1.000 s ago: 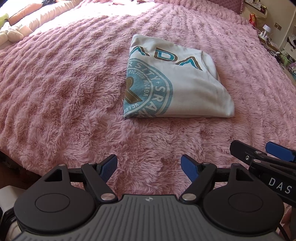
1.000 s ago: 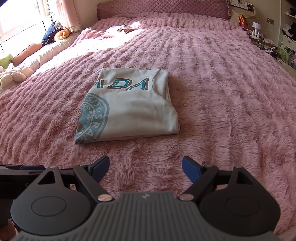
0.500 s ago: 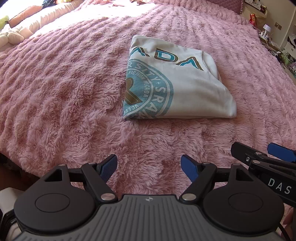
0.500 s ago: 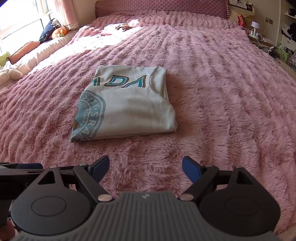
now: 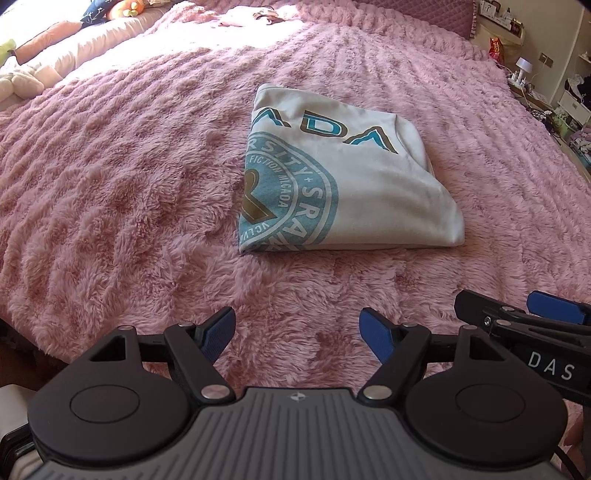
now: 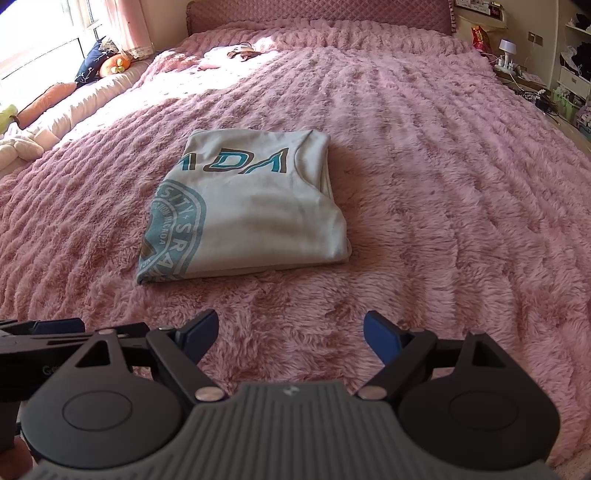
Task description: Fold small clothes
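A white T-shirt (image 5: 354, 184) with a teal round print and teal letters lies folded into a neat rectangle on the pink furry bedspread (image 5: 129, 184). It also shows in the right wrist view (image 6: 251, 218). My left gripper (image 5: 297, 330) is open and empty, held well short of the shirt near the bed's front edge. My right gripper (image 6: 290, 330) is open and empty, also well short of the shirt. The right gripper shows at the right edge of the left wrist view (image 5: 517, 325).
Plush toys and cushions (image 6: 44, 110) line the left side of the bed. A small garment (image 6: 229, 53) lies far back near the headboard (image 6: 317, 14). A bedside shelf with a lamp (image 6: 508, 51) and clutter stands at the right.
Both grippers have drawn back and tilted up a little; the shirt sits farther off in both views. The shirt itself has not moved. Both stay open.
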Motion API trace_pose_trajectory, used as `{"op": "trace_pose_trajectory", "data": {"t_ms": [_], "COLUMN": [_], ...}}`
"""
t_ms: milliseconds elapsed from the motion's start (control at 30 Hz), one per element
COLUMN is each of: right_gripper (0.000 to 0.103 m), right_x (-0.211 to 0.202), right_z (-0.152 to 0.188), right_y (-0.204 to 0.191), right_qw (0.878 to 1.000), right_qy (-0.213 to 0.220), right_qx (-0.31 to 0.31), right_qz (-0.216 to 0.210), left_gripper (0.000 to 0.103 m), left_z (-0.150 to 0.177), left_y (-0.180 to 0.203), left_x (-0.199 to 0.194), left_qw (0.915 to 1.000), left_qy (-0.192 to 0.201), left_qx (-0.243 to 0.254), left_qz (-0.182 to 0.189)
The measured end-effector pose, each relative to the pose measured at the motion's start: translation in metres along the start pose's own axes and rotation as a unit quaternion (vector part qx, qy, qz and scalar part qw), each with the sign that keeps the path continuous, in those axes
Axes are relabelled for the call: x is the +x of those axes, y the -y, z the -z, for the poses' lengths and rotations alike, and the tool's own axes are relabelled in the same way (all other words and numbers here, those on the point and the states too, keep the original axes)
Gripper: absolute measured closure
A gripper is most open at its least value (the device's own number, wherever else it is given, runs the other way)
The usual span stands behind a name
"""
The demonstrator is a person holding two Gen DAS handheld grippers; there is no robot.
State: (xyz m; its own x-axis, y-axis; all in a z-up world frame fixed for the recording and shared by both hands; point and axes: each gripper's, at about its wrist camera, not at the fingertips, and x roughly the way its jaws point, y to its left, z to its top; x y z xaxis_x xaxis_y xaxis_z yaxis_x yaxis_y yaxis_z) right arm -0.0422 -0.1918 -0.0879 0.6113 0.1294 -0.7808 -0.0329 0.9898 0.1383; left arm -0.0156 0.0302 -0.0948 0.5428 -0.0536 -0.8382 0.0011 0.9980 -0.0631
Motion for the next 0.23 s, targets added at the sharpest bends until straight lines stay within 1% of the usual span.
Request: {"op": "trace_pose_trajectory", "data": {"t_ms": [100, 233], "right_gripper": [0.021, 0.021], "right_x": [0.0009, 0.002], "right_z": [-0.0003, 0.0001], "right_y": [-0.0009, -0.0031], "right_qw": [1.0, 1.0], "right_qy": [0.0, -0.002], "right_qx": [-0.002, -0.011], "right_qz": [0.003, 0.005], "left_gripper": [0.013, 0.013], "left_z": [-0.0003, -0.0028], "left_y": [0.0019, 0.0021], "left_x": [-0.0001, 0.0046], "left_qw": [1.0, 0.9996], "left_qy": [0.001, -0.022], "left_qx": [0.004, 0.002], "left_qz": [-0.009, -0.017]}}
